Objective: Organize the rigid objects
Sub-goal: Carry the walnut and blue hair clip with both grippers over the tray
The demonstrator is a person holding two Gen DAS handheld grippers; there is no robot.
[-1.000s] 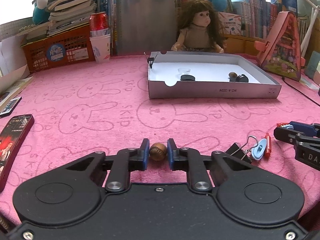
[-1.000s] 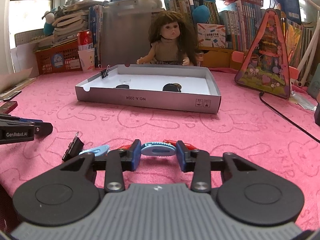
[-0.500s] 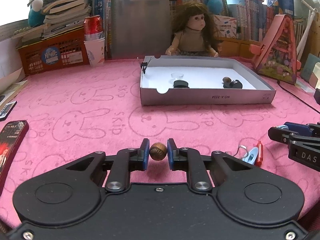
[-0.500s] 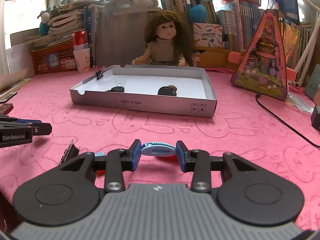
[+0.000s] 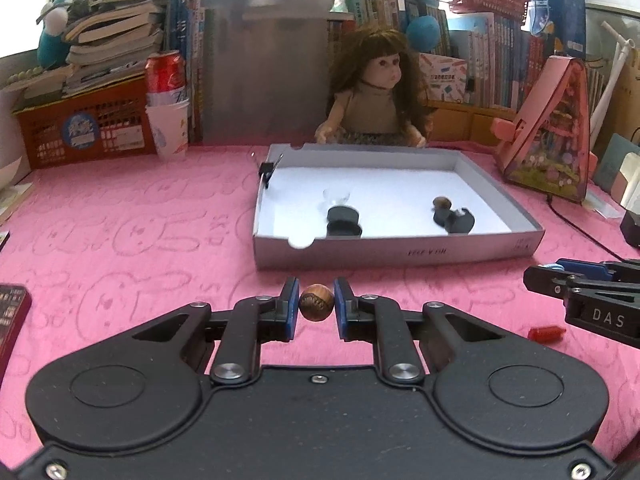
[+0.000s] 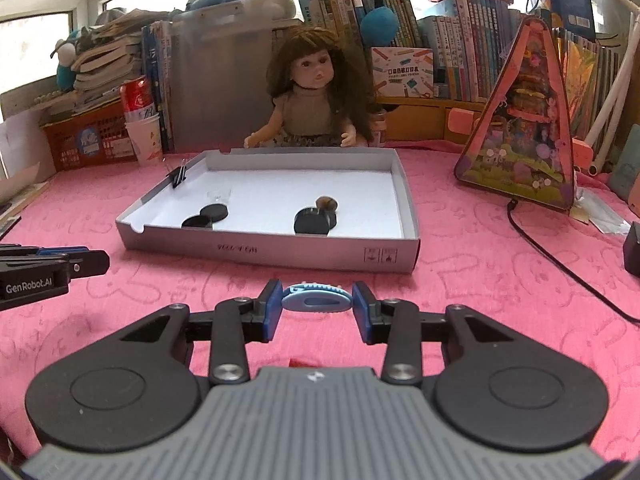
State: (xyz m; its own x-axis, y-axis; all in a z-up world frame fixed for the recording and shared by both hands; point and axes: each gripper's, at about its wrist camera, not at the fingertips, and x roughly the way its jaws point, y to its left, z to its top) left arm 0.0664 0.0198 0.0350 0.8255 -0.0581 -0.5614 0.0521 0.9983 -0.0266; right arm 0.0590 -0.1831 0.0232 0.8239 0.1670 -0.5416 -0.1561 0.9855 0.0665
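My left gripper (image 5: 316, 307) is shut on a brown wooden bead (image 5: 316, 308), held above the pink cloth just before the grey cardboard tray (image 5: 400, 250). My right gripper (image 6: 316, 304) is shut on a light blue oval clip (image 6: 316, 302), also raised in front of the tray (image 6: 272, 254). The tray holds black round discs (image 5: 343, 216), a clear small cup (image 5: 337, 197), a brown bead (image 6: 326, 202) and a black binder clip (image 6: 179, 176) on its left wall. A red piece (image 5: 545, 332) lies on the cloth below the right gripper.
A doll (image 5: 378, 92) sits behind the tray. A red can on paper cups (image 5: 166, 108) and an orange basket (image 5: 84, 130) stand back left. A pink triangular case (image 6: 524, 136) stands at right, with a black cable (image 6: 560, 260). A phone (image 5: 12, 312) lies at left.
Both grippers have lifted and moved forward toward the tray with their objects. The binder clip and other blue clip on the cloth have dropped out of view.
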